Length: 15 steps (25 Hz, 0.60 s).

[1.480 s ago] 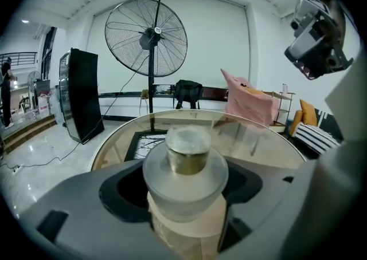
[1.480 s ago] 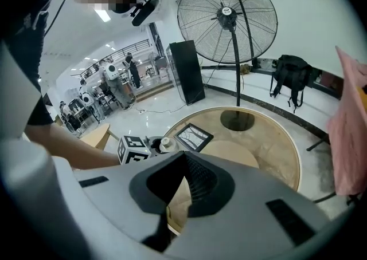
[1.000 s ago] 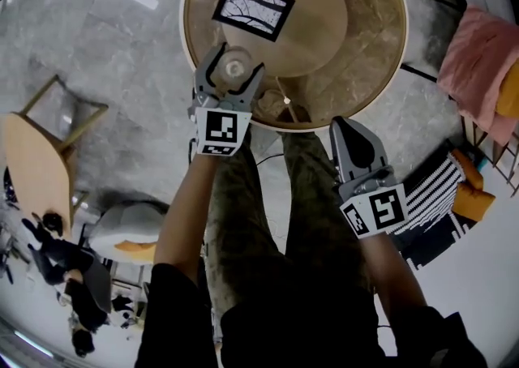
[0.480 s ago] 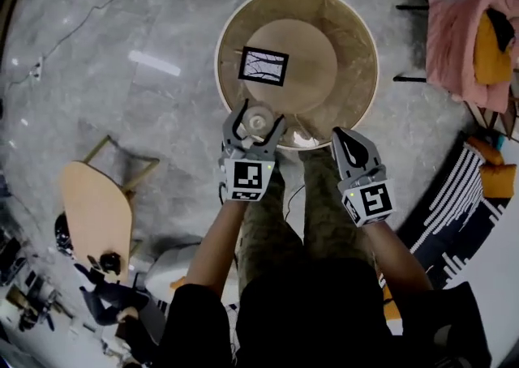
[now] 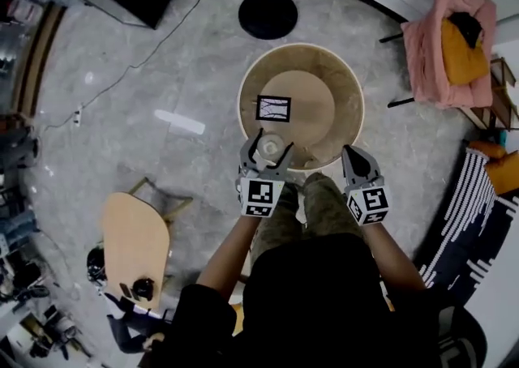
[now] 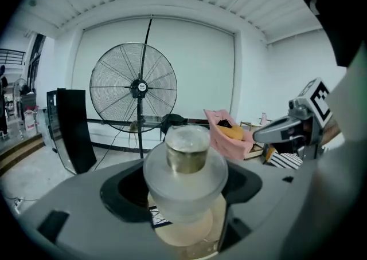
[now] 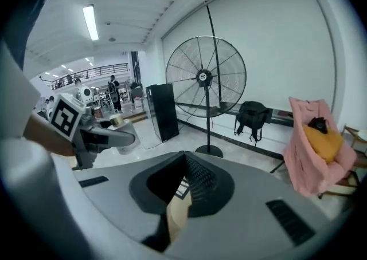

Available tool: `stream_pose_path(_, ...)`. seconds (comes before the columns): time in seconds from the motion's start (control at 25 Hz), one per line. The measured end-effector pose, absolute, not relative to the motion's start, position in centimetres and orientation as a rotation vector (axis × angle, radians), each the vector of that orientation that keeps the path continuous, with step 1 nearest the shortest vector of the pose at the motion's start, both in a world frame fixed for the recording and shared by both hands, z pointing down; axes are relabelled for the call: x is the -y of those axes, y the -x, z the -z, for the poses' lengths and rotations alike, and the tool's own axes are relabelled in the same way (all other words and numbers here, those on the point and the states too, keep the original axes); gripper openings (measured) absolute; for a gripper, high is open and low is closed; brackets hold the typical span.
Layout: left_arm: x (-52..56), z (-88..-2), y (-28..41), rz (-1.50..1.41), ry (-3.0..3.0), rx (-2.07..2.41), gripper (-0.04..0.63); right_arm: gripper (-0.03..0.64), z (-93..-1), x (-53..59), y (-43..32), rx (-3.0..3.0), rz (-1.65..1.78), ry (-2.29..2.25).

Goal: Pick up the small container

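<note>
Left gripper [image 5: 272, 144]: jaws set at medium width, clamped on the small container [image 5: 270, 148], one jaw on each side of it. In the left gripper view the container [image 6: 185, 180] fills the gap between the jaws. It is a frosted, see-through round jar with a gold-coloured upper part and a pale cap, and it stands upright. Its wide body touches both jaw faces.

Position: from the head view the container lies over the near-left edge of the round table [image 5: 347, 107]. In the left gripper view the tan table top shows below the jar. Cannot tell whether the jar's base touches it.

Right gripper [image 5: 354, 156]: jaws drawn together to a thin slit with nothing between them. In the right gripper view only a sliver of tan table shows through the gap. It hangs at the near-right edge of the table, well apart from the container, tip pointing towards the far side.

On the table: a black-bordered card [image 5: 272, 108], flat on the raised inner disc, just beyond the container.

Surroundings: pedestal fan [image 6: 133, 87] on the far side of the table; pink chair [image 5: 430, 50] with an orange cushion [image 5: 464, 50] at far right; wooden chair [image 5: 135, 246] at near left; grey stone floor.
</note>
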State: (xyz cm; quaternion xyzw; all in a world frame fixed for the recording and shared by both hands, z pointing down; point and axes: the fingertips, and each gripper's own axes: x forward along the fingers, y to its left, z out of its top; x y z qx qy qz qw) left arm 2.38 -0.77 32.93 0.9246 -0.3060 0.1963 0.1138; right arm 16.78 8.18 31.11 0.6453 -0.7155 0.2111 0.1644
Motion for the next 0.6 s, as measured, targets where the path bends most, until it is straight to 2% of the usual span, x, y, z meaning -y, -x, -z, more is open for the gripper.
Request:
stream_pose_path(0.36,-3.5,-25.5,-4.3,-0.559,-2.660,0.955,0.350,0.021,-20.4,-7.0,-21.8,2.105,-0.421,-1.918)
stream_pose_path(0.6,-5.8,-21.8,-6.9,-0.544,-2.602,1.049,0.350,0.021,-16.7,-8.4,-27.3,2.136,-0.345,-1.919)
